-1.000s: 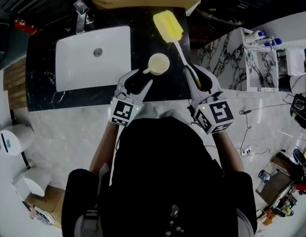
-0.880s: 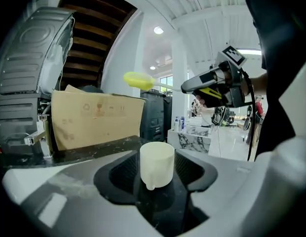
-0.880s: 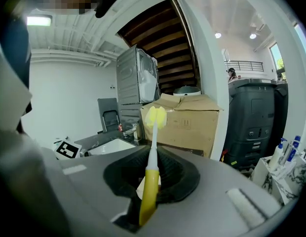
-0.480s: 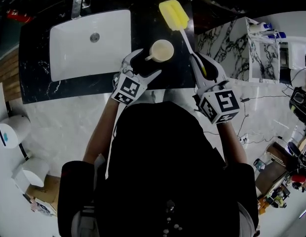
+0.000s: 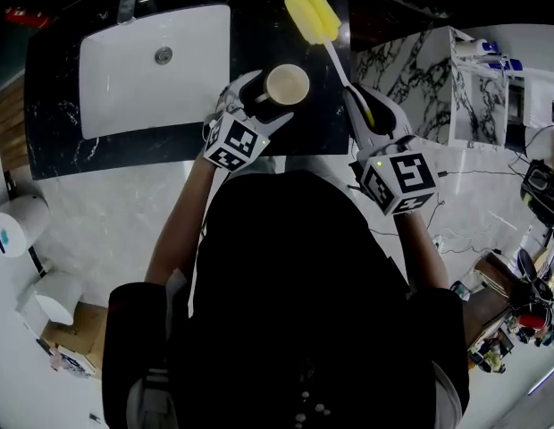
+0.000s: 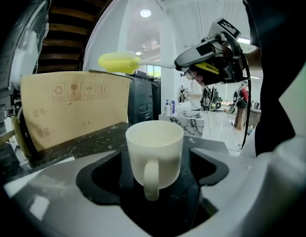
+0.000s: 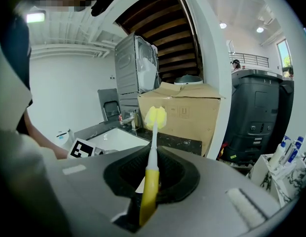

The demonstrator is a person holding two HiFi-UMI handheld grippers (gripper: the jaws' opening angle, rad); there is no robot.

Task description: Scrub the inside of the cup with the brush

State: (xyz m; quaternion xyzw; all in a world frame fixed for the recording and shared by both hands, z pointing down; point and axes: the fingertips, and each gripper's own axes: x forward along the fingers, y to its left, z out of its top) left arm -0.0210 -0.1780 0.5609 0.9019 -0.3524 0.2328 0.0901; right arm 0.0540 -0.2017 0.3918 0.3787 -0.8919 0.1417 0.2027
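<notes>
Between the spread fingers of the left gripper (image 5: 262, 104), whose jaws have just been opening, the cream ceramic handled cup (image 6: 154, 149) stands upright on the black marble countertop (image 5: 259, 34). Its handle points back toward the palm, and a gap shows at either side, so neither pad presses it. The right gripper (image 7: 152, 154) is clamped on the yellow handle of the long, white-shafted brush (image 5: 335, 61), whose yellow sponge head rides in the air well beyond those fingertips and past the cup. With the brush outside the cup, steadying, insertion and the scrub itself appear left to do.
</notes>
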